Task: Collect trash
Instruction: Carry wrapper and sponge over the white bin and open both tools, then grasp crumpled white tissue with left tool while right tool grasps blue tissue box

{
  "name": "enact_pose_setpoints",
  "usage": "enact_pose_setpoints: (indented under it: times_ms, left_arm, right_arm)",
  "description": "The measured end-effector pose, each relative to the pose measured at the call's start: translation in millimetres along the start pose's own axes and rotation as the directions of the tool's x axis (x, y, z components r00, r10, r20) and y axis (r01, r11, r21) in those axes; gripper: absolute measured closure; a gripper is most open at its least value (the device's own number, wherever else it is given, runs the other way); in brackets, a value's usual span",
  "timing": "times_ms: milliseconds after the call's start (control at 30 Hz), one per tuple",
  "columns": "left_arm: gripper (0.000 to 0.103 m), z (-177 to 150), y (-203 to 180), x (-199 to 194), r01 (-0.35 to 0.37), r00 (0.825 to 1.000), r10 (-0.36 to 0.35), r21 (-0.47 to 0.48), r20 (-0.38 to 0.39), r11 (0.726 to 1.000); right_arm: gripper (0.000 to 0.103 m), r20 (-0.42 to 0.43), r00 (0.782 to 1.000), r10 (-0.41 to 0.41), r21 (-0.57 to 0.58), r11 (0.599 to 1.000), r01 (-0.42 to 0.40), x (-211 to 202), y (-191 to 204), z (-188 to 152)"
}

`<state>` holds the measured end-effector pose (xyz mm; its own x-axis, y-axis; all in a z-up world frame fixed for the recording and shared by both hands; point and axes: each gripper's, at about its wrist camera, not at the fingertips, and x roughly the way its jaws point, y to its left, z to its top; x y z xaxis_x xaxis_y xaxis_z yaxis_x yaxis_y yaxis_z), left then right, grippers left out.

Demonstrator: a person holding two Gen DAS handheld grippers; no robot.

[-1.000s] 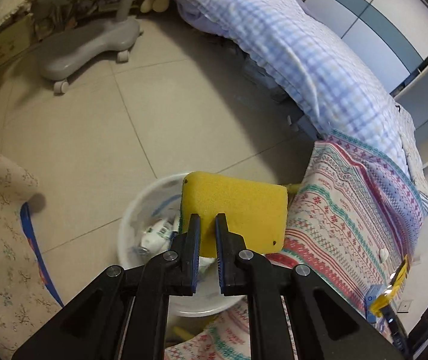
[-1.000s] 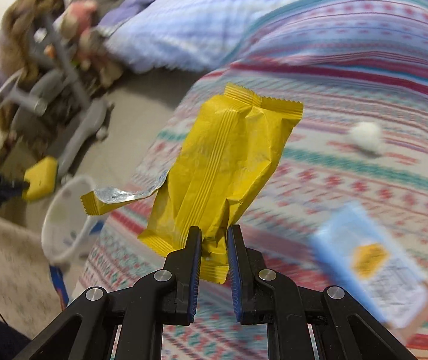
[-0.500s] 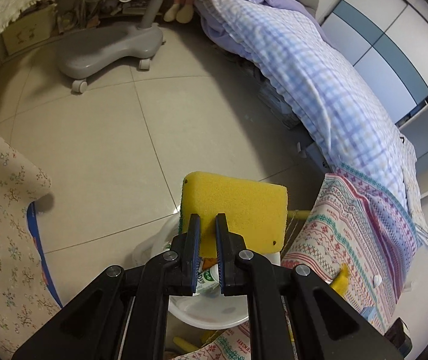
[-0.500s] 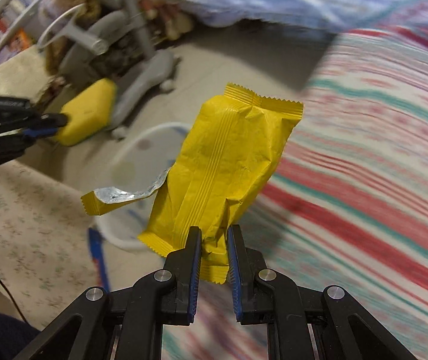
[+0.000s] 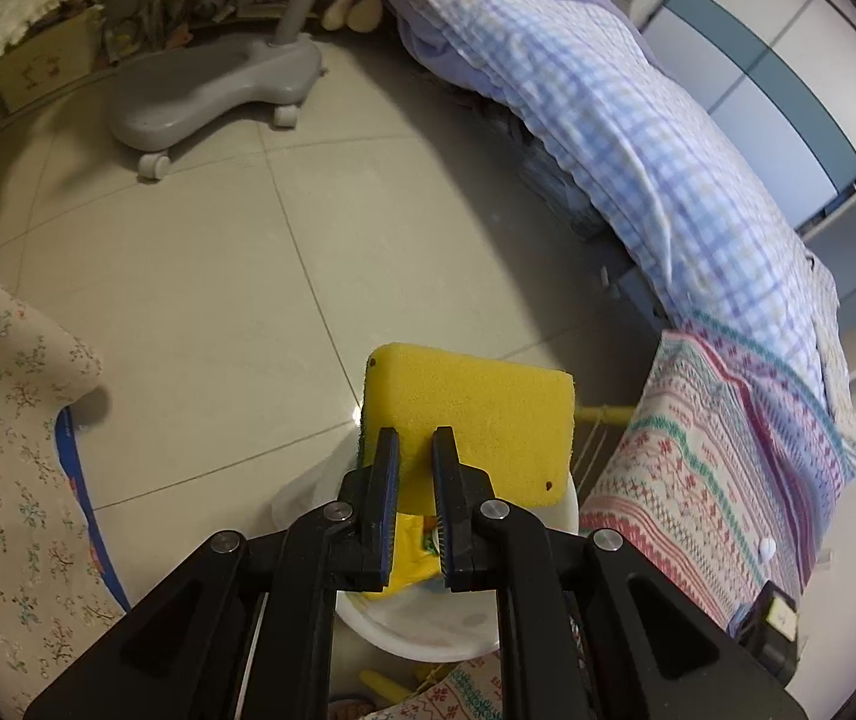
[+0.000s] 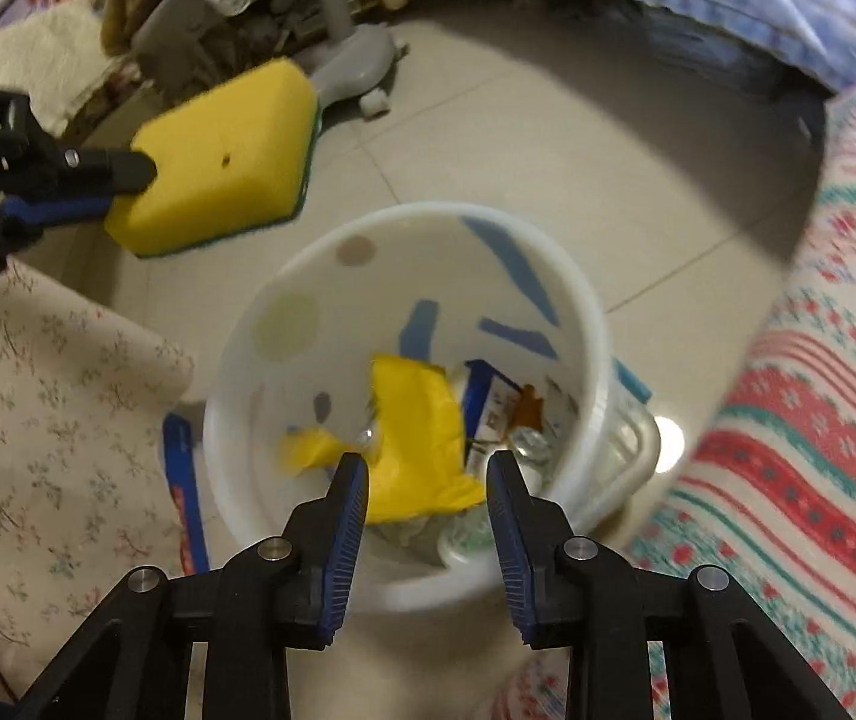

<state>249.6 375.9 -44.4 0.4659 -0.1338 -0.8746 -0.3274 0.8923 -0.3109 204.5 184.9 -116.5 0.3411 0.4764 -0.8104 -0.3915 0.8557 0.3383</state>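
Yellow wrapper lies inside the white bin, among other litter, directly beneath the right tool, whose jaws stand wide apart and hold nothing, poised above the opening for the drop. Left tool is clamped on a yellow sponge, held just beside the bin's rim, apparently next for disposal, between the floral cloth and the striped bedspread.

Yellow wrapper: crumpled, lying inside white bin atop other litter; yellow sponge: clamped, held above bin.
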Motion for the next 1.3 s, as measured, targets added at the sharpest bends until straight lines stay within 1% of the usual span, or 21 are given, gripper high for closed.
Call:
enact_pose_setpoints:
  times_ms: [100, 167, 200, 233, 267, 300, 367, 467, 533, 567, 633, 700, 800, 867, 933, 967, 1067, 1133, 1200, 1233, 1300]
  left_arm:
    - [0.089, -3, -8, 6, 0.007, 1.000, -0.006, 0.027, -0.028, 1.000]
    - [0.087, -7, -18, 13, 0.008, 0.998, -0.003, 0.076, -0.061, 0.997]
    - [0.083, -10, -24, 18, 0.003, 0.996, 0.006, 0.108, -0.085, 0.994]
    - [0.073, -12, -30, 23, -0.008, 0.994, 0.023, 0.140, -0.108, 0.990]
    - [0.066, -15, -35, 28, -0.024, 0.991, 0.045, 0.165, -0.125, 0.986]
    - [0.054, -16, -38, 32, -0.042, 0.989, 0.066, 0.182, -0.131, 0.982]
    - [0.054, -15, -41, 31, -0.072, 0.989, 0.094, 0.193, -0.111, 0.979]
    - [0.054, -13, -44, 20, -0.084, 0.994, 0.095, 0.171, -0.060, 0.982]
    - [0.053, -14, -50, 18, -0.077, 0.995, 0.088, 0.180, -0.055, 0.981]
    - [0.054, -14, -54, 19, -0.074, 0.995, 0.086, 0.188, -0.058, 0.979]
    - [0.054, -18, -68, 21, -0.063, 0.995, 0.079, 0.210, -0.069, 0.976]
    - [0.054, -22, -84, 22, -0.055, 0.995, 0.073, 0.231, -0.069, 0.971]
    - [0.054, -31, -116, 23, -0.071, 0.995, 0.090, 0.286, -0.052, 0.956]
    - [0.054, -37, -136, 25, -0.072, 0.995, 0.092, 0.319, -0.049, 0.945]
    - [0.053, -48, -164, 27, -0.057, 0.995, 0.082, 0.364, -0.053, 0.929]
    - [0.053, -52, -173, 28, -0.051, 0.995, 0.078, 0.377, -0.056, 0.925]
    - [0.053, -69, -213, 33, -0.025, 0.996, 0.060, 0.439, -0.067, 0.898]
    - [0.053, -86, -245, 38, 0.004, 0.995, 0.042, 0.478, -0.085, 0.879]
    - [0.053, -101, -274, 41, 0.059, 0.993, 0.000, 0.498, -0.117, 0.865]
    - [0.053, -111, -293, 43, 0.105, 0.989, -0.038, 0.508, -0.142, 0.855]
    - [0.053, -129, -324, 48, 0.173, 0.979, -0.088, 0.530, -0.181, 0.830]
  right_arm:
    - [0.066, 0.024, 1.000, -0.015, 0.034, 0.999, 0.014, -18, -17, -4]
    - [0.063, 0.046, 0.999, -0.014, 0.070, 0.997, 0.010, -34, -29, -6]
    - [0.062, 0.055, 0.998, -0.015, 0.086, 0.996, 0.010, -42, -34, -5]
    - [0.062, 0.066, 0.998, -0.015, 0.102, 0.995, 0.008, -51, -40, -6]
    - [0.062, 0.078, 0.997, -0.014, 0.118, 0.993, 0.004, -62, -47, -8]
    - [0.062, 0.087, 0.996, -0.014, 0.127, 0.992, 0.003, -71, -53, -9]
    - [0.062, 0.107, 0.994, -0.027, 0.137, 0.990, 0.012, -93, -63, -14]
    - [0.062, 0.134, 0.990, -0.042, 0.142, 0.990, 0.023, -131, -79, -24]
    - [0.059, 0.153, 0.986, -0.071, 0.142, 0.989, 0.049, -157, -92, -30]
    - [0.056, 0.167, 0.981, -0.098, 0.147, 0.986, 0.074, -173, -99, -35]
    - [0.054, 0.195, 0.970, -0.147, 0.168, 0.979, 0.115, -203, -116, -42]
    - [0.049, 0.212, 0.959, -0.186, 0.193, 0.970, 0.145, -224, -132, -46]
    - [0.046, 0.242, 0.932, -0.271, 0.282, 0.938, 0.200, -264, -174, -59]
    - [0.045, 0.261, 0.917, -0.301, 0.347, 0.916, 0.202, -282, -199, -69]
    - [0.041, 0.284, 0.898, -0.335, 0.413, 0.888, 0.201, -300, -225, -84]
    - [0.040, 0.292, 0.888, -0.355, 0.459, 0.867, 0.195, -308, -242, -94]
    - [0.040, 0.265, 0.882, -0.390, 0.575, 0.798, 0.180, -324, -285, -116]
    - [0.040, 0.256, 0.877, -0.406, 0.608, 0.773, 0.181, -332, -299, -122]
    - [0.040, 0.242, 0.879, -0.411, 0.645, 0.745, 0.171, -341, -314, -129]
    - [0.040, 0.245, 0.880, -0.408, 0.657, 0.737, 0.158, -346, -317, -133]
    - [0.040, 0.261, 0.879, -0.398, 0.684, 0.719, 0.123, -358, -326, -142]
